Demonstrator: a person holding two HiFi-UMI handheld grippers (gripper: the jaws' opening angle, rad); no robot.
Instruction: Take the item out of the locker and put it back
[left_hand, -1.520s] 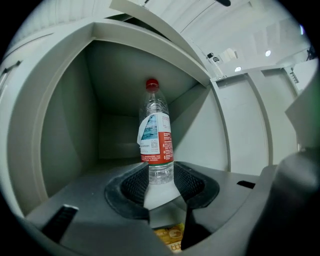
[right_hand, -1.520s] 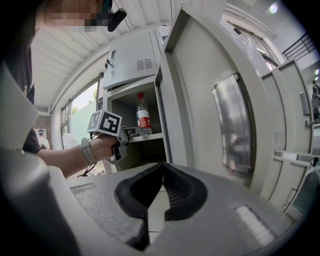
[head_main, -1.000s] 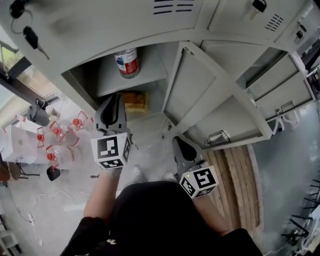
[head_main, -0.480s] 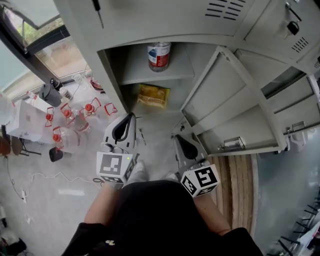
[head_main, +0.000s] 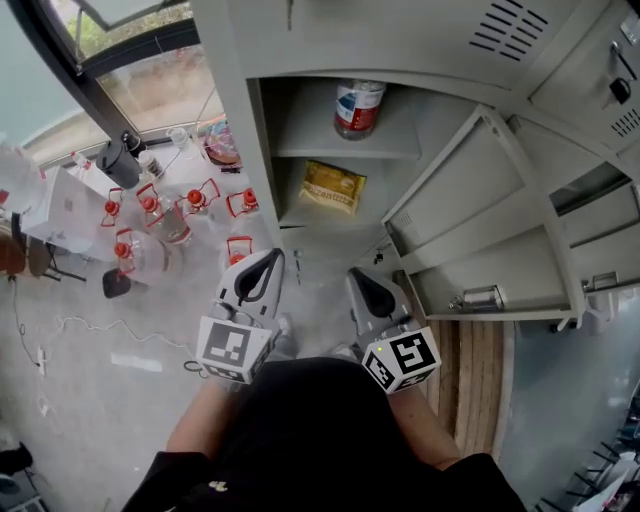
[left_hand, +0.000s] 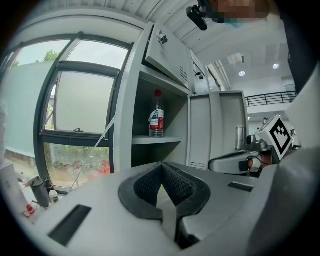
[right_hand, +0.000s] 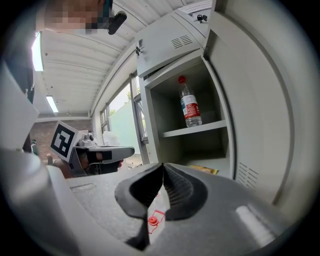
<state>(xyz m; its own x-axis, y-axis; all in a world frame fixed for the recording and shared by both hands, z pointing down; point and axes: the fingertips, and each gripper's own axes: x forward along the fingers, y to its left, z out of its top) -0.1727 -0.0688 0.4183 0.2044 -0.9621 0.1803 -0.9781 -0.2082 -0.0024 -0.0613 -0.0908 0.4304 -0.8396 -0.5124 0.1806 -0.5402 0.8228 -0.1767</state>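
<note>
The grey locker (head_main: 262, 150) stands open. A clear water bottle with a red-and-white label (head_main: 358, 108) stands upright on its upper shelf, also visible in the left gripper view (left_hand: 156, 116) and the right gripper view (right_hand: 190, 105). On the lower shelf lies a yellow packet (head_main: 334, 187), whose edge shows past the right jaws (right_hand: 204, 170). My left gripper (head_main: 272, 258) (left_hand: 161, 165) is outside the locker, below the lower shelf, shut and empty. My right gripper (head_main: 355, 274) (right_hand: 162, 165) is beside it, jaws together, holding nothing.
The locker door (head_main: 470, 205) swings out to the right, with a second open door (head_main: 500, 290) lower down. Several red-capped water jugs (head_main: 160, 220) stand on the floor at left, below a window. Wooden planks (head_main: 480, 370) lie on the floor at right.
My left gripper has drawn back from the lower shelf and the yellow packet, toward the person. The right gripper has shifted slightly. The packet and bottle stay on their shelves.
</note>
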